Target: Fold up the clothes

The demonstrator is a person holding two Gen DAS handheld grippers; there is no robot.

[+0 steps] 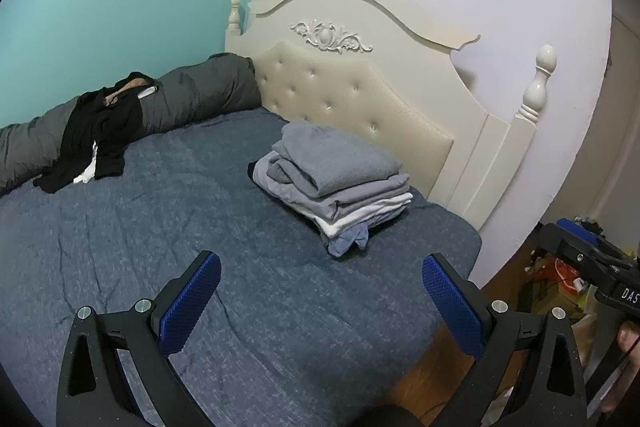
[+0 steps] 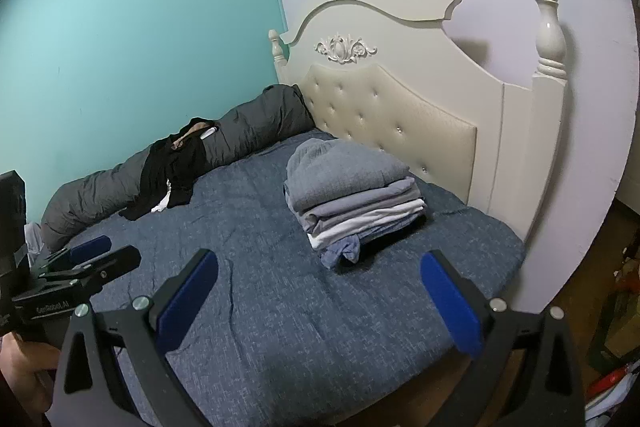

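Grey and white folded garments make up a neat stack (image 1: 340, 183) right of centre in the left wrist view, resting on the blue bedspread (image 1: 160, 227) close to the cream headboard (image 1: 360, 99). At the bottom of the frame the left gripper (image 1: 320, 301) has its blue-padded fingers spread wide with nothing between them, hovering above the bed's near edge. In the left middle of the frame a black garment (image 1: 100, 131) lies crumpled with something white under it, draped partly over a long grey bolster (image 1: 200, 91) against the teal wall. That heap looks like the work left; the stack looks like the work done.

From the right wrist view the stack (image 2: 352, 187) sits at centre, a blue piece poking out loosely at its base. The right gripper (image 2: 320, 299) is likewise wide apart and empty at the bottom of the frame. The unfolded black garment (image 2: 172, 171) shows at middle left, well apart from the stack. The other gripper appears at the lower left edge, held by a hand (image 2: 24, 371).
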